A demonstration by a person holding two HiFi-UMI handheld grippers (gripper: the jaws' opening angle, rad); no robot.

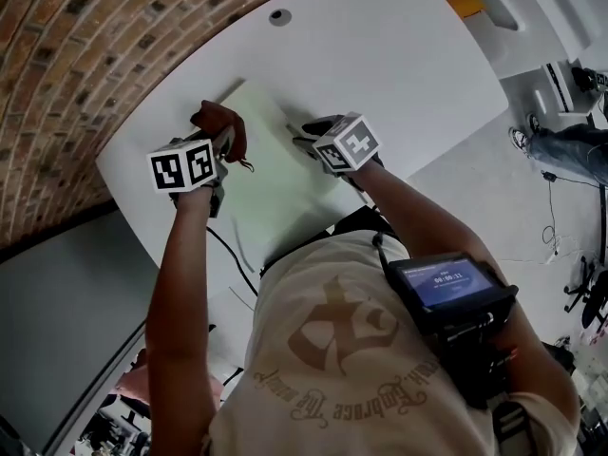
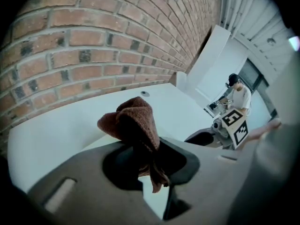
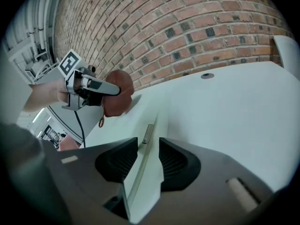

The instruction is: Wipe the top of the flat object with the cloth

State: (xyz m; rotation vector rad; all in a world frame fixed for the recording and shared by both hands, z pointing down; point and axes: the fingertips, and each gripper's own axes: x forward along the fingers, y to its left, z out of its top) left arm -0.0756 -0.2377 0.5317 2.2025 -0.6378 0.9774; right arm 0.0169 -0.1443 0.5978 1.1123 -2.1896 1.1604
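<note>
A: L claw (image 2: 147, 159)?
B: Clamped on the cloth (image 2: 133, 123), both pads biting its lower part. Rust-brown terry, bunched into a folded peak above the pads, one ragged corner hanging below.
A: R claw (image 3: 149, 161)?
B: Jaws fairly wide, astride the right edge of the flat board (image 1: 275, 174). Rim sits btwn the pads, nearer the left one. Pads don't look pressed on it.
A: Board look?
B: Thin, pale green-white rect sheet lying on the white bench (image 1: 399, 74), btwn the two claws. Small grey strip (image 3: 147, 132) on it, just beyond the R claw.
A: Cloth vs board?
B: Over the board's far-left corner in head view. Touching or just above, can't tell.
A: Bg?
B: Behind the bench a brick wall (image 1: 76, 55). Round grommet (image 1: 278, 16) in the bench top on the far side, well apart from the board.
</note>
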